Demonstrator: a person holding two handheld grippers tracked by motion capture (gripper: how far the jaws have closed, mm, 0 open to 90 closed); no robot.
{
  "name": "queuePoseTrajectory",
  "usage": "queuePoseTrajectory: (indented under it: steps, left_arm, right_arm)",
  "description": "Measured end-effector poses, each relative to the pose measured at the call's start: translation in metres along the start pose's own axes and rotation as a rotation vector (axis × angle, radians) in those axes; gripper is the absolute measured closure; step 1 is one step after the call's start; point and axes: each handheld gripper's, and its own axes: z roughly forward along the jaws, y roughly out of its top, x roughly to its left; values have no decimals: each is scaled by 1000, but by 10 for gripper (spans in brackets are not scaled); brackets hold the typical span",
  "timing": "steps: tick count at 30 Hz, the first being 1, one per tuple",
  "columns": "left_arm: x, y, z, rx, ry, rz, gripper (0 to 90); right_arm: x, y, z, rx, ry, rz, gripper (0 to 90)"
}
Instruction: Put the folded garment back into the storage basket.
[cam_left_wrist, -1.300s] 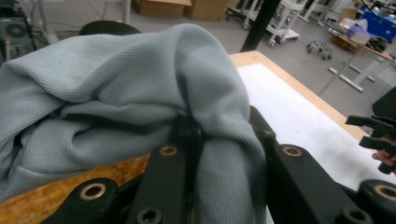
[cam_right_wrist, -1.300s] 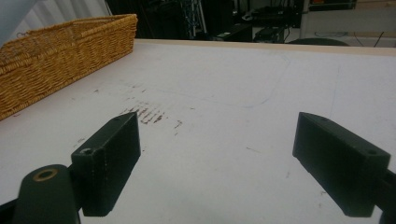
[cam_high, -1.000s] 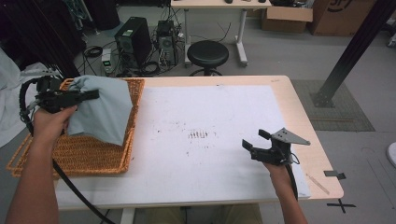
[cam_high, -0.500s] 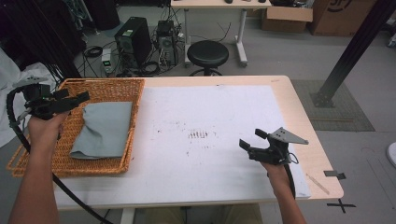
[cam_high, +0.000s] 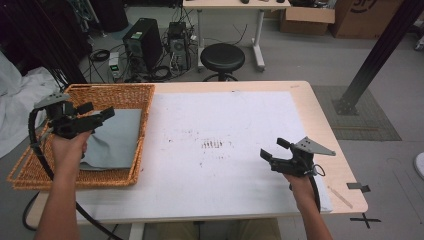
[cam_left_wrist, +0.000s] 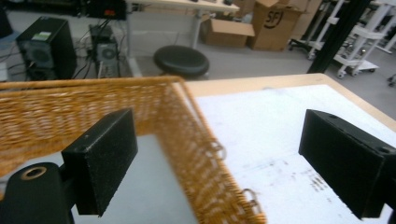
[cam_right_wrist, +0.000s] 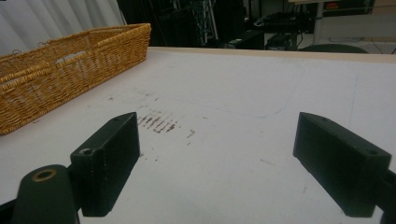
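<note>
The grey folded cloth (cam_high: 112, 140) lay flat inside the wicker basket (cam_high: 30, 172) at the left end of the counter (cam_high: 320, 117), filling most of the basket floor. The left claw (cam_high: 102, 114) hovered over the cloth's left part with its jaws spread wide and nothing between them; in the left gripper view the basket's right wall (cam_left_wrist: 196, 140) ran up between the two jaws, with grey cloth (cam_left_wrist: 149, 196) below the left one. The right claw (cam_high: 272, 150) sat low over the white mat (cam_high: 225, 115) near the right end, jaws equally wide apart and empty.

The likeliest trouble was a snag: with the open jaws straddling the basket wall, a sideways or downward move could have caught a jaw on the woven rim or its small loops, dragging or tipping the basket. The black cable (cam_high: 37, 150) trailing from the left gripper hung over the basket's left edge and could also have hooked the weave. If the cloth were to be regripped, a shallow pinch might have lifted only its top layer and undone the fold.

The mat bore a patch of dark scuff marks (cam_high: 214, 145) at its middle, harmless to any move. Beyond the far edge stood a round black stool (cam_high: 222, 56) and computer towers (cam_high: 142, 42) on the floor, well clear. Between the two claws nothing stood in the way.
</note>
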Motion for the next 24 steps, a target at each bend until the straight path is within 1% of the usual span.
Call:
queuePoseTrajectory:
  steps: [2, 3, 4, 5, 7, 10, 13, 18, 20, 21, 22, 24]
  left_arm:
    - [-8, -3, 2, -6, -14, 4, 122]
    - [-13, -5, 4, -2, -18, 15, 122]
    - [-20, -9, 6, -11, -28, 15, 122]
    - [-20, -9, 6, -11, -28, 15, 125]
    - [-32, -15, 9, -11, -43, 28, 125]
    - [-45, -21, 15, -3, -61, 42, 129]
    - [-59, -28, 20, -7, -80, 43, 130]
    - [-80, -35, 28, -9, -110, 56, 134]
    - [-86, -37, 30, -13, -120, 57, 134]
    - [-86, -37, 30, -13, -120, 57, 134]
    - [-93, -39, 33, -12, -127, 62, 134]
    - [-99, -40, 36, -11, -137, 68, 134]
  right_arm:
    - [-2, -1, -1, -1, 1, 5, 142]
    - [-3, -1, -1, -2, 1, 8, 141]
    - [-4, -2, -2, -2, 1, 9, 141]
    - [-4, -2, -2, -2, 1, 9, 141]
    - [-7, -3, -4, -2, 3, 12, 141]
    - [-8, -4, -4, 2, 6, 14, 141]
    - [-11, -4, -5, -2, 11, 15, 141]
    - [-13, -4, -7, 1, 14, 13, 141]
    - [-15, -4, -8, 3, 16, 14, 140]
    - [-15, -4, -8, 4, 16, 13, 140]
    - [-15, -4, -8, 7, 16, 13, 140]
    - [-16, -4, -8, 7, 18, 14, 140]
